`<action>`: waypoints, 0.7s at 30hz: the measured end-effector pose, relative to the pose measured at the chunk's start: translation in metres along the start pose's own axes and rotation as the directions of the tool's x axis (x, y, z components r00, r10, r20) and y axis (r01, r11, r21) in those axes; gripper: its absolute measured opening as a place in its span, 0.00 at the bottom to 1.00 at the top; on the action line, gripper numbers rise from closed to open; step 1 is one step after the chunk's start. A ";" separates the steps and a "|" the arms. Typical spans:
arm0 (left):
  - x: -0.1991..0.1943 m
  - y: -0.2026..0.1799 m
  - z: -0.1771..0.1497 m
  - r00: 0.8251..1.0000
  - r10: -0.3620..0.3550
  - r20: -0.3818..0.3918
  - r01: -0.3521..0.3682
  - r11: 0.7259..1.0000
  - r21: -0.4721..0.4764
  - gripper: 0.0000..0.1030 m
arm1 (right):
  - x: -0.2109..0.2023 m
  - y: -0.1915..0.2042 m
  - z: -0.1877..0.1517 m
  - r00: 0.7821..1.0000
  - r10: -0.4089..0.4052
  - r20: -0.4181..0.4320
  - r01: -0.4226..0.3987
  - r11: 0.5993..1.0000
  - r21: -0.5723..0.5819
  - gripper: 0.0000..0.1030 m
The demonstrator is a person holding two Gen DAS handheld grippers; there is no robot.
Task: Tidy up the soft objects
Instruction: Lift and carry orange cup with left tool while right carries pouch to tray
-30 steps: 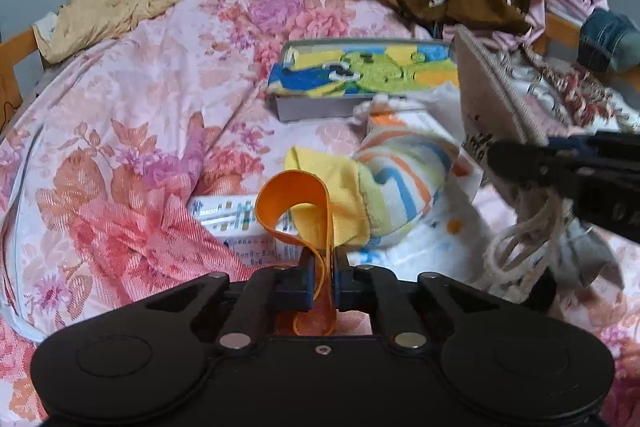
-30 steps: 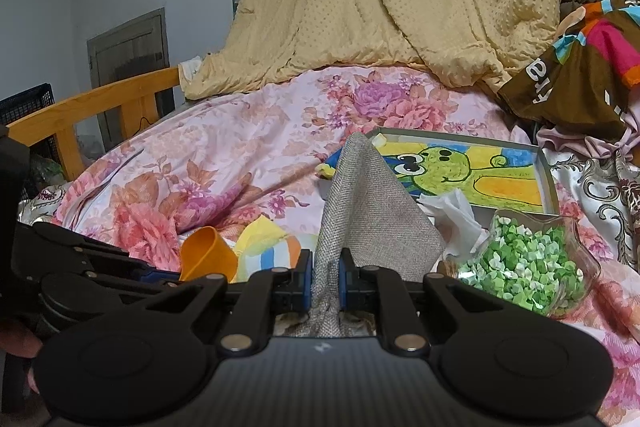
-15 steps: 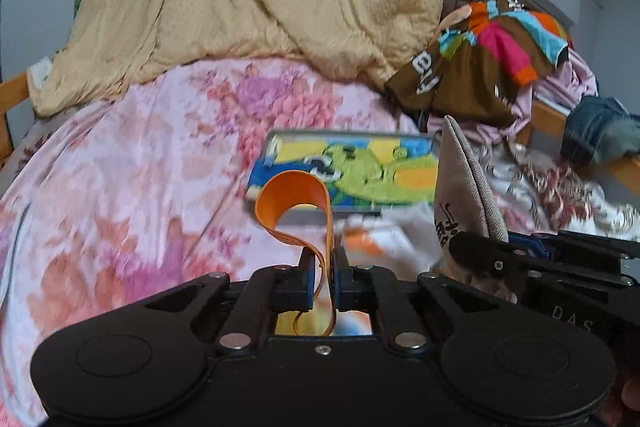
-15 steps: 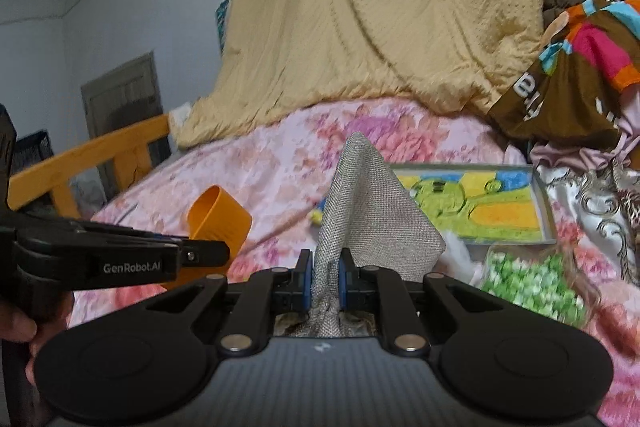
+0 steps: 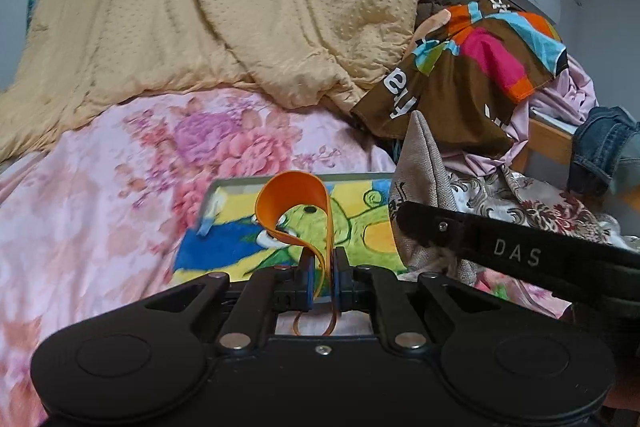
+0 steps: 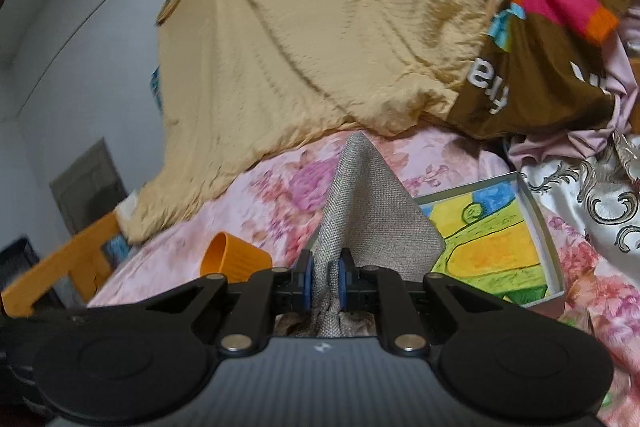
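Sideways, right tool [image 5: 404,217] marked "DAS", pinching grey cloth [image 6: 372,215]; left tool [image 5: 322,277] pinching orange cup [image 5: 296,207]

A soft orange cup [image 5: 294,205], squashed flat at its wall; a grey cloth [image 6: 370,215], perhaps a bag, bunched upright.

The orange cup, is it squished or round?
Squished. The left gripper pinches the orange cup wall flat, though its rim stays curved.

A big yellow blanket [image 5: 224,7] is piled up at the back of a pink flowery bedsheet [image 5: 92,187]. A flat box with a green cartoon picture [image 6: 492,243] lies on the sheet. Beside it sits a heap of clothes [image 5: 480,75] (brown, pink, orange and blue).
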State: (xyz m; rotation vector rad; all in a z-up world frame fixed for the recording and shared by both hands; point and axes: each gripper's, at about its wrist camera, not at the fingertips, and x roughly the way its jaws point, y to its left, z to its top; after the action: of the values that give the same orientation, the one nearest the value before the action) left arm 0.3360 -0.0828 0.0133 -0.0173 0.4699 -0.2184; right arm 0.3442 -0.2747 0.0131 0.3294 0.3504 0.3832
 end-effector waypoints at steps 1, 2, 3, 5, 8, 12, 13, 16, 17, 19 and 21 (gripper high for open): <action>0.010 -0.002 0.004 1.000 0.000 -0.002 0.000 1.000 0.008 0.09 | 0.006 -0.007 0.003 1.000 -0.002 0.000 0.002 1.000 0.016 0.13; 0.019 -0.004 0.006 1.000 0.000 -0.006 0.000 1.000 0.010 0.09 | 0.012 -0.014 0.005 1.000 -0.005 -0.001 0.005 1.000 0.029 0.13; 0.030 -0.004 0.008 1.000 -0.002 -0.012 0.002 1.000 0.004 0.09 | 0.017 -0.021 0.007 1.000 -0.009 -0.007 0.009 0.999 0.041 0.13; 0.053 -0.003 0.013 1.000 -0.001 -0.032 0.000 1.000 -0.020 0.09 | 0.029 -0.032 0.009 1.000 -0.022 -0.019 0.023 0.998 0.058 0.13; 0.084 0.000 0.015 0.998 0.008 -0.065 -0.012 0.999 -0.049 0.09 | 0.045 -0.049 0.011 0.998 -0.037 -0.043 0.041 0.995 0.090 0.13; 0.116 0.001 0.014 0.993 0.010 -0.115 -0.018 0.998 -0.067 0.09 | 0.062 -0.067 0.011 0.996 -0.052 -0.072 0.061 0.990 0.129 0.13; 0.122 0.002 0.013 0.991 0.010 -0.130 -0.019 0.997 -0.069 0.09 | 0.065 -0.071 0.010 0.995 -0.055 -0.077 0.066 0.988 0.139 0.13; 0.137 0.005 0.010 0.986 0.000 -0.167 -0.015 0.996 -0.089 0.10 | 0.075 -0.080 0.010 0.993 -0.061 -0.097 0.078 0.981 0.177 0.13; 0.141 0.005 0.010 0.983 -0.008 -0.181 -0.010 0.995 -0.095 0.10 | 0.078 -0.084 0.010 0.992 -0.067 -0.109 0.086 0.978 0.188 0.13; 0.148 0.005 0.009 0.979 -0.013 -0.203 -0.007 0.996 -0.094 0.10 | 0.085 -0.091 0.009 0.988 -0.067 -0.137 0.095 0.973 0.209 0.14; 0.154 0.004 0.008 0.974 -0.016 -0.228 -0.004 0.996 -0.090 0.10 | 0.090 -0.096 0.007 0.985 -0.059 -0.161 0.096 0.968 0.233 0.14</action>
State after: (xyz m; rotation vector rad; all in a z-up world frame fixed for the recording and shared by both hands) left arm 0.4740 -0.1116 -0.0491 -0.0822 0.7091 -0.2060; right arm 0.4547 -0.3231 -0.0404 0.5229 0.5611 0.2895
